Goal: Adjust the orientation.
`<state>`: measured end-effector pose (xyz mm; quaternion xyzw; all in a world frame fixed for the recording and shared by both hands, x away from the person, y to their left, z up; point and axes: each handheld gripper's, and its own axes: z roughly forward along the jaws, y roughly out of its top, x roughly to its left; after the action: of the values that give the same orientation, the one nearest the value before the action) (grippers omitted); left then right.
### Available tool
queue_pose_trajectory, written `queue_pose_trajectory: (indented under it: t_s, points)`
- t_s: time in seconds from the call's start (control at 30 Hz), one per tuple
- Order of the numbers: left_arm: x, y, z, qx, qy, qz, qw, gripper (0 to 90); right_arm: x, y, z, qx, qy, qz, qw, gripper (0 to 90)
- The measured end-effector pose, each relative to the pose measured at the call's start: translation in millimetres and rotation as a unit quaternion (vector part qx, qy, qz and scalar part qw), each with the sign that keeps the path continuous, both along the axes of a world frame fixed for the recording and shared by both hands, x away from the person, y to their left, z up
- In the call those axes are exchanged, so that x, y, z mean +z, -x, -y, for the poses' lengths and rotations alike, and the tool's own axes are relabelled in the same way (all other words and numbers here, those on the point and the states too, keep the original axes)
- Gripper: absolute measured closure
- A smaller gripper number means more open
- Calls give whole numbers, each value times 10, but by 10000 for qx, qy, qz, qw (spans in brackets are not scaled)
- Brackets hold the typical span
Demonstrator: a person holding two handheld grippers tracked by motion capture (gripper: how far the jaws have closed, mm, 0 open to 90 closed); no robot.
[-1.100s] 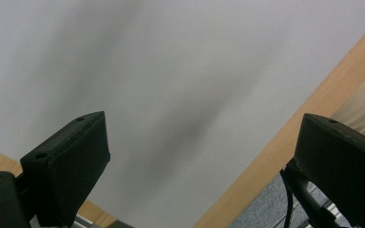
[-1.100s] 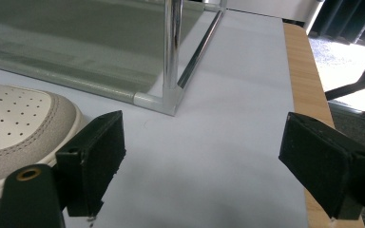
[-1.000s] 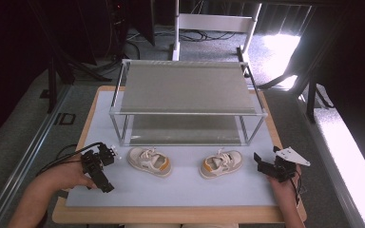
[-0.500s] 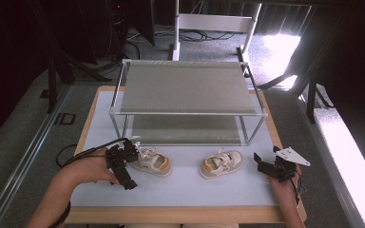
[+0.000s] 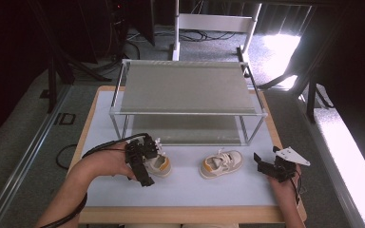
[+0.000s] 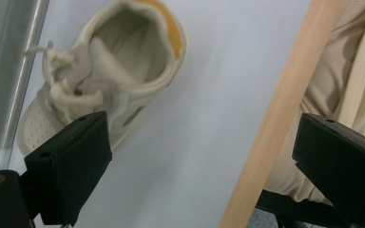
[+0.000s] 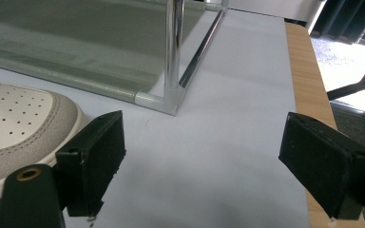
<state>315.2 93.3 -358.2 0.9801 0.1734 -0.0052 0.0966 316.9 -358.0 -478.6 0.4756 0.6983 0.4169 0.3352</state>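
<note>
A: High view — the left gripper [image 5: 145,159] is over the left shoe [image 5: 158,164], which sits on the white mat [image 5: 190,190] just in front of the rack [image 5: 185,90]. The right shoe [image 5: 221,164] lies near it, toe toward the rack, untouched. The right gripper [image 5: 266,169] hangs apart from it, near the table's right edge.

B: Jaw state?

A: Left gripper view — jaws spread wide, nothing between them. The left shoe [image 6: 100,76] lies up and left of the gap, heel opening toward the camera, its side just behind the left jaw. Contact there can't be told. The wooden table edge [image 6: 275,118] runs through the gap, with beige cloth [image 6: 342,71] past it, likely the person's clothing.

B: And the right?

A: Right gripper view — also spread wide, empty. The right shoe [image 7: 19,123], its perforated toe, comes in at the left, partly behind the left jaw. One chrome rack post [image 7: 173,52] and the lower shelf [image 7: 76,33] stand ahead.

B: Progress?

A: Early, by my read. Both shoes are on the mat, both shelves are bare. The left gripper is lining up on the left shoe but hasn't closed. Left to do: grasp, lift, place, then the same for the other — if the rack is the goal.

B: Blind spots?

A: In the high view the gripper body covers much of the left shoe. The right shoe is cut off by the frame edge in the right gripper view. The lower shelf is shaded by the upper one.
</note>
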Motion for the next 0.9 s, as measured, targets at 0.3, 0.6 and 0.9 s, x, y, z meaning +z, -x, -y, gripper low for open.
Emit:
queue_pose_trajectory:
  t_s: [0.3, 0.6, 0.9]
  points:
    - [-18, -81, 221, -103, 161, -71, 9998, 53, 0, -1, -2, 14, 9, -9, 10000, 148]
    - [-187, -158, 470, -205, -95, -165, 9996, 71, 0, -1, -1, 36, 8, -8, 10000, 148]
    - [-381, -288, 502, 111, -402, -90, 9991, 300, 0, 1, 0, 43, 1, 0, 10000, 148]
